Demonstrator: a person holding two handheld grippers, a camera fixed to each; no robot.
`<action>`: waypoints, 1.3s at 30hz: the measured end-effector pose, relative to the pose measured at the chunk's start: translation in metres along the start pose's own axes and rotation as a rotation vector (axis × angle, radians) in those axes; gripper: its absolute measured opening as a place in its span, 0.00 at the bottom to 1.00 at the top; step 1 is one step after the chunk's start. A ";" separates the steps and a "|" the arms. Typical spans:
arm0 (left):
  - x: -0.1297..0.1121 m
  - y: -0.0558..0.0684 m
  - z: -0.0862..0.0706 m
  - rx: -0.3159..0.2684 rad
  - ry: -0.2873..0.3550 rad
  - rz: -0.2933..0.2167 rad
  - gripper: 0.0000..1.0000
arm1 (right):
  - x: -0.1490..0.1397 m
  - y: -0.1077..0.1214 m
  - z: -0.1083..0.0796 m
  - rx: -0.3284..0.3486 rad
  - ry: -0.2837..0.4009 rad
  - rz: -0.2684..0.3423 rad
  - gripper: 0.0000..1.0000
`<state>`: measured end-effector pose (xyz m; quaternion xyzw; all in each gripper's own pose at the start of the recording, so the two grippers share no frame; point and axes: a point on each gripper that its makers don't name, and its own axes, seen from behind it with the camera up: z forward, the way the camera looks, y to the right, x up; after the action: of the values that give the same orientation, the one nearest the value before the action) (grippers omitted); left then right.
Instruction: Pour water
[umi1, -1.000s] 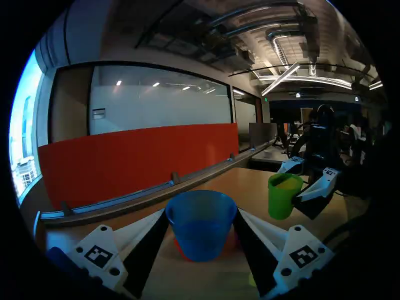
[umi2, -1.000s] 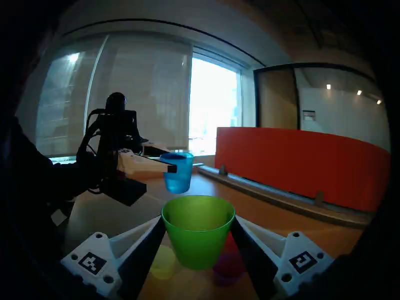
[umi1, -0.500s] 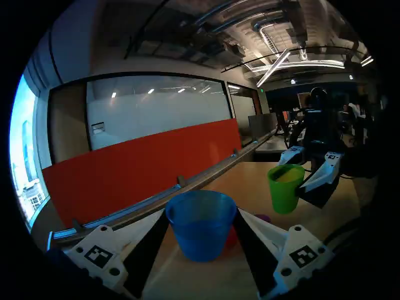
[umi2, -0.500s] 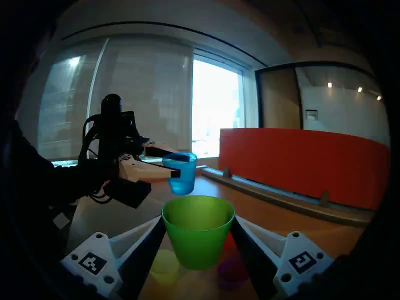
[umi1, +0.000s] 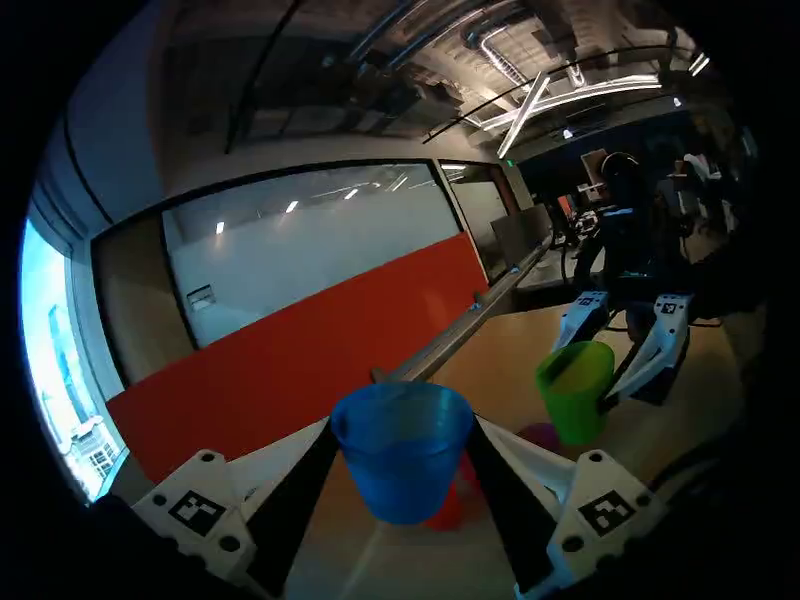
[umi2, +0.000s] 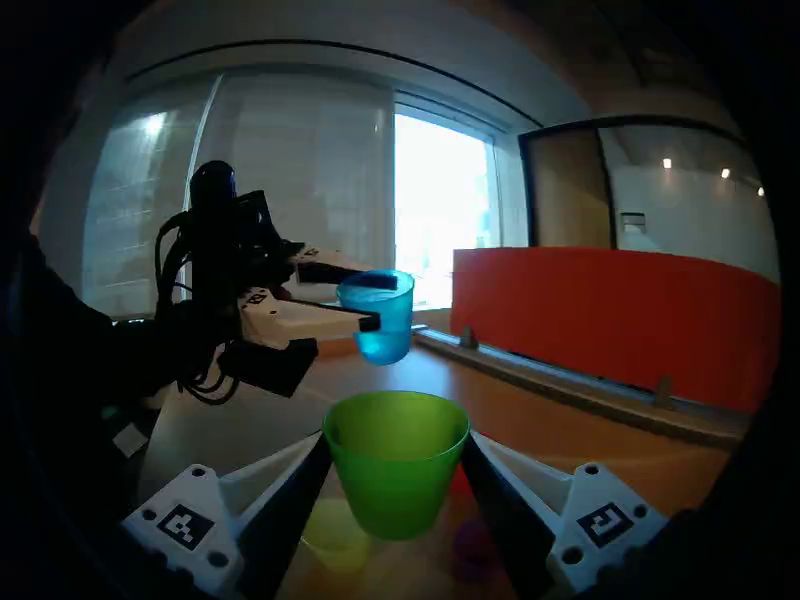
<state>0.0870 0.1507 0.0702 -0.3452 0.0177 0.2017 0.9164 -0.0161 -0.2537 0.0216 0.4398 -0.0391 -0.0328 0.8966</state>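
Both claws loaded above the tan wooden desk (umi2: 560, 425)
The left gripper (umi1: 402, 445) clamps a translucent blue plastic cup (umi1: 402, 475); the right gripper (umi2: 397, 455) clamps a green plastic cup (umi2: 397, 495); a red partition wall (umi1: 300, 350) stands ahead.

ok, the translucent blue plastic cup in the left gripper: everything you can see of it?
Translucent blue plastic cup, tapered, open round rim, no handle. Both fingers of the left gripper press its sides below the rim. In the right gripper view it hangs above the wooden tabletop, near upright. Lower half looks darker, possibly water.
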 end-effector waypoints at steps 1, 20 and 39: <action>0.002 0.000 0.000 0.001 0.001 0.007 0.87 | -0.001 -0.001 0.001 0.004 0.000 0.003 0.91; 0.029 0.001 0.001 0.017 0.025 0.179 0.87 | -0.012 -0.021 0.014 0.059 -0.007 0.018 0.90; 0.053 0.008 -0.003 0.028 0.040 0.322 0.87 | -0.019 -0.031 0.026 0.091 -0.020 0.007 0.90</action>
<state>0.1324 0.1729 0.0533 -0.3293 0.0938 0.3390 0.8763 -0.0380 -0.2918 0.0121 0.4798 -0.0512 -0.0322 0.8753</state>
